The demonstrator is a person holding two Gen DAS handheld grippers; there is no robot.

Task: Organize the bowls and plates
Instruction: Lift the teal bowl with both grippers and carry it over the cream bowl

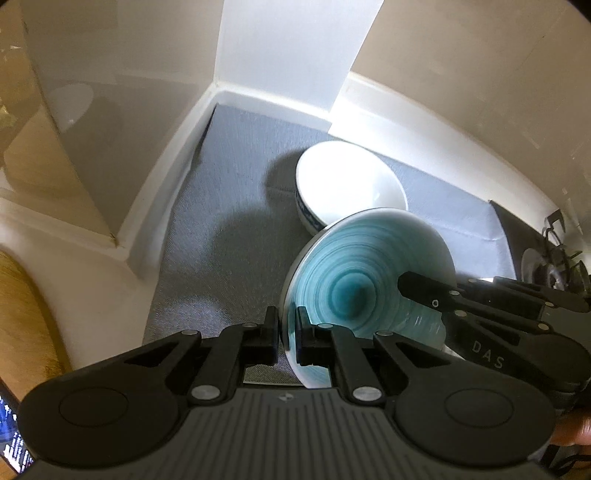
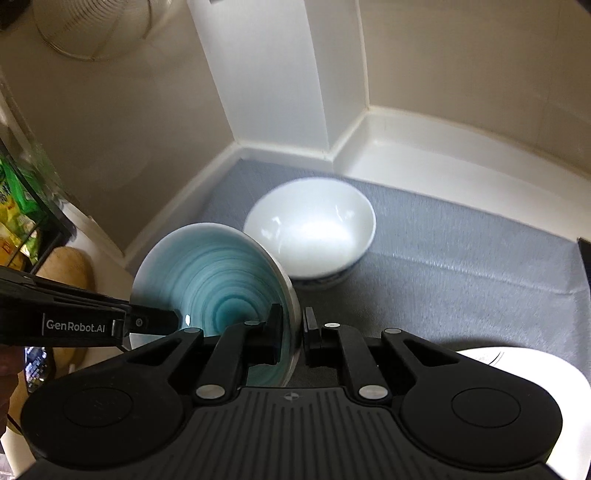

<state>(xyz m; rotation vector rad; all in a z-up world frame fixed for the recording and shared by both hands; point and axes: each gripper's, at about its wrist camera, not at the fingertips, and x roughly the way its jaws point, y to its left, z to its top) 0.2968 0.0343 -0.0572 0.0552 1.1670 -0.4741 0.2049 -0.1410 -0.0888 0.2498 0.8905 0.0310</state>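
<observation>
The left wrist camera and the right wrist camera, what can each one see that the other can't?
Only the left wrist view shows a stove burner at the right edge and a wooden board at the left. Only the right wrist view shows a wire basket on the wall and green packets at the left. Both show the teal bowl, gripped at its rim by the left tool and the right tool, plus the white bowl on the grey mat.
</observation>
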